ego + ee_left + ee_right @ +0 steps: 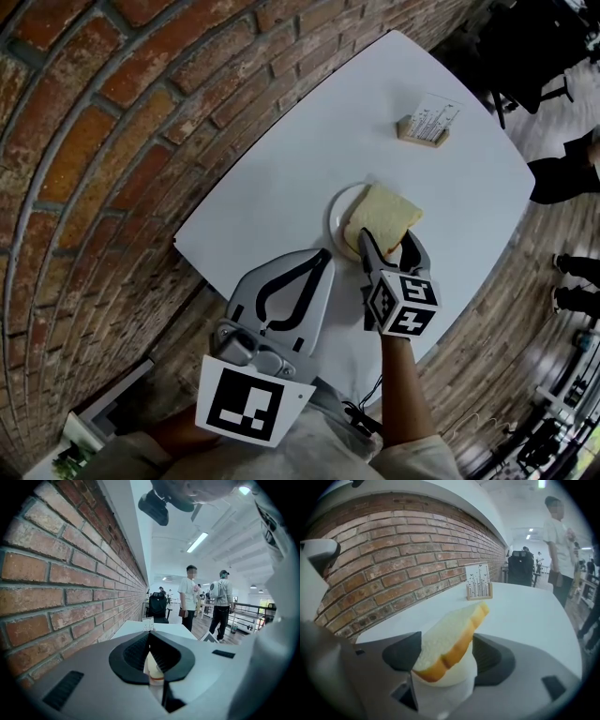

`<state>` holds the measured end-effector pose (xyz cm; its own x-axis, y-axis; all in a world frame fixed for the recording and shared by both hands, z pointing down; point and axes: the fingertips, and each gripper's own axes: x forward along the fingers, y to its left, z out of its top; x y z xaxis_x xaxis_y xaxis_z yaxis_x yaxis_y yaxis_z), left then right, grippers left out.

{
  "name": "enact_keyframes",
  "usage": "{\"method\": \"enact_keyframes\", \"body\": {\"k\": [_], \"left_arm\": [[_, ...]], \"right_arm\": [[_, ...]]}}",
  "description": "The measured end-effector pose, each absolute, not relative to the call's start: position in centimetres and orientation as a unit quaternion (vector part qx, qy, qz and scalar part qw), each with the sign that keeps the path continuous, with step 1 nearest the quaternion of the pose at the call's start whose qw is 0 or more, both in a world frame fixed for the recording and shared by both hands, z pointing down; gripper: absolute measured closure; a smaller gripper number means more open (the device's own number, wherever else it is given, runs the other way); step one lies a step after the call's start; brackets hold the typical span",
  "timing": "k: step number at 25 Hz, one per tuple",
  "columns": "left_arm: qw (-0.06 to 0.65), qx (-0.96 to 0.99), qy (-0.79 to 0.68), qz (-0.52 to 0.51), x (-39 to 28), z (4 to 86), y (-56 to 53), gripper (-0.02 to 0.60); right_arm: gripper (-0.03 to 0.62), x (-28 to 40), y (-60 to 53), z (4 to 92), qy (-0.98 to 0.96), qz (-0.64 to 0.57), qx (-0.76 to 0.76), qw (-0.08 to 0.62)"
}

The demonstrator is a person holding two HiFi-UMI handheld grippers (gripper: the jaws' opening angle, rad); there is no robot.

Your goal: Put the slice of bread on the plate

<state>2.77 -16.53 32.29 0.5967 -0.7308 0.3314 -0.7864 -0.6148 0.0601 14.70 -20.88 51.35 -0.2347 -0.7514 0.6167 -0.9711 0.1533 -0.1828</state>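
A red-brick wall [84, 141] runs the whole length of the room. A white table [309, 141] with rounded corners stands with one long edge close along it. Near the table's far corner, on the side away from the wall, a small wooden card stand [427, 124] holds a printed card upright. The floor [487, 347] is wood planks, glossy under the lights. Beyond the table's far end a black chair [158, 606] sits by the wall. One person in a pale top [190, 597] and another with a backpack [221, 599] stand on the open floor beside a dark railing [248, 613]. The ceiling [225, 559] is white, with bright strip lights [197, 542].
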Motion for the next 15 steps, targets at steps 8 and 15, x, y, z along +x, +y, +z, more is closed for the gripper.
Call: {"method": "enact_keyframes", "body": {"k": [8, 15], "left_arm": [[0.102, 0.889, -0.426, 0.134, 2.82, 32.08, -16.39, 0.571], [0.098, 0.890, -0.426, 0.133, 2.87, 31.88, -16.18, 0.571]], "right_arm": [[0.258, 15.60, -20.53, 51.41, -0.716, 0.302, 0.601, 0.186], [0.258, 15.69, -20.09, 51.46, -0.707, 0.317, 0.604, 0.187]]}}
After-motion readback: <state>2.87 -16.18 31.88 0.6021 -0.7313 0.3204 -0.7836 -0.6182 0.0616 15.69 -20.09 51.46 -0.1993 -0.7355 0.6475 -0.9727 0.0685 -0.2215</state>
